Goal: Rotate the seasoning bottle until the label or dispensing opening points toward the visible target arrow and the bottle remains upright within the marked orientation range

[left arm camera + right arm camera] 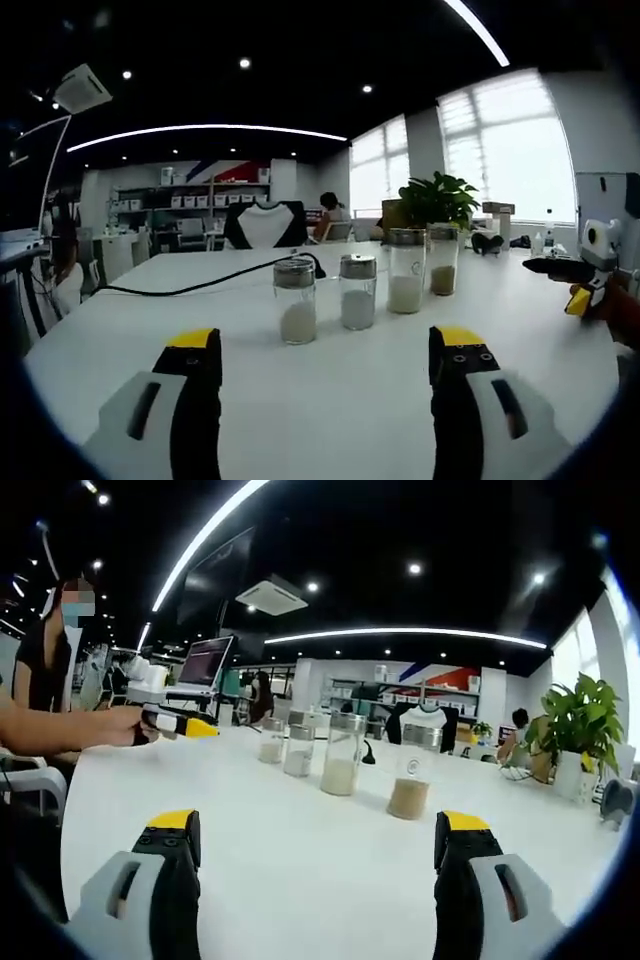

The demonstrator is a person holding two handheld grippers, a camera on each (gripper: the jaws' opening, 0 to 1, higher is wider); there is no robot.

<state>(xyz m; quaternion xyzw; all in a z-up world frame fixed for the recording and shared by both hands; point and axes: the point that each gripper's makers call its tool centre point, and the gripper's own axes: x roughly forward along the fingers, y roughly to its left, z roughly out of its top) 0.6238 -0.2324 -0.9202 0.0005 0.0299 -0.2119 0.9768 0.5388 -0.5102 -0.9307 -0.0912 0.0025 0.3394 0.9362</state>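
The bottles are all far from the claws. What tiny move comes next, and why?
Probably ease the left claw forward toward the nearest bottle. Both claws hang open with bare table between them and the four upright bottles, so nothing can be turned yet. I see no arrow, so which way to turn is unclear.

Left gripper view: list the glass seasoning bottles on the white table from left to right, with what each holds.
Short glass shaker with white powder and a perforated metal lid → short glass shaker with white powder and a plain metal lid → taller glass bottle with white powder → taller glass bottle with tan powder.
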